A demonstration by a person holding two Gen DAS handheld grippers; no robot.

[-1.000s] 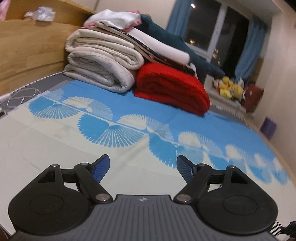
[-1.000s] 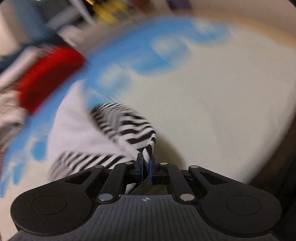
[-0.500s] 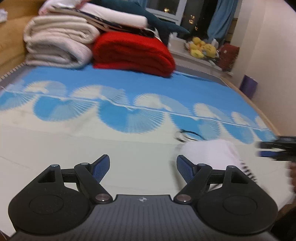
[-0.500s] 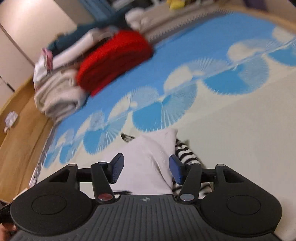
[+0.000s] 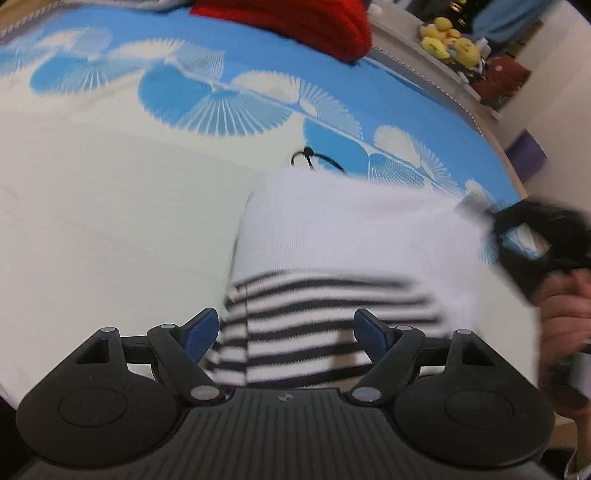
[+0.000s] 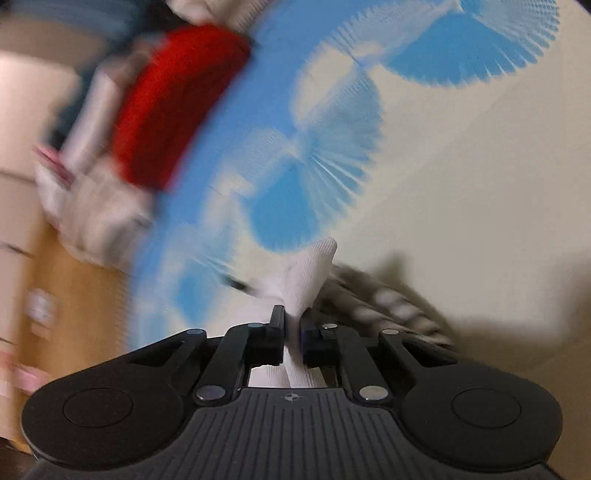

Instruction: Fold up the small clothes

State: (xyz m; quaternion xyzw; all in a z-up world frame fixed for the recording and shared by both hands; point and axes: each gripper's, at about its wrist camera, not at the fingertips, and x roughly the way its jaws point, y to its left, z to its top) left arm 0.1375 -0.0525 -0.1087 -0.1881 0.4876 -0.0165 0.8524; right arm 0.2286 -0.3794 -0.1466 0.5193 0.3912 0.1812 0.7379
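Note:
A small garment [image 5: 351, 236], white on top with a black-and-white striped part nearer me, lies on the blue-and-cream bed mat [image 5: 110, 221]. In the left wrist view my left gripper [image 5: 284, 328] is open just above the striped part, with nothing pressed between its blue pads. My right gripper [image 5: 495, 221], blurred, is at the garment's far right corner, with a hand behind it. The right wrist view shows that gripper [image 6: 293, 321] shut on a white corner of the garment [image 6: 314, 269], which sticks up between the fingers. The striped part [image 6: 388, 299] trails to the right.
A black hair tie [image 5: 314, 158] lies on the mat just beyond the garment. A folded red blanket [image 5: 295, 22] and a stack of pale bedding [image 6: 92, 184] sit at the head of the bed by a wooden board [image 6: 55, 314]. Yellow plush toys [image 5: 447, 40] are on a ledge.
My left gripper swung right and tilted down, so the garment now fills its view. My right gripper let go of the striped edge, opened over the white part, then shut on a white corner.

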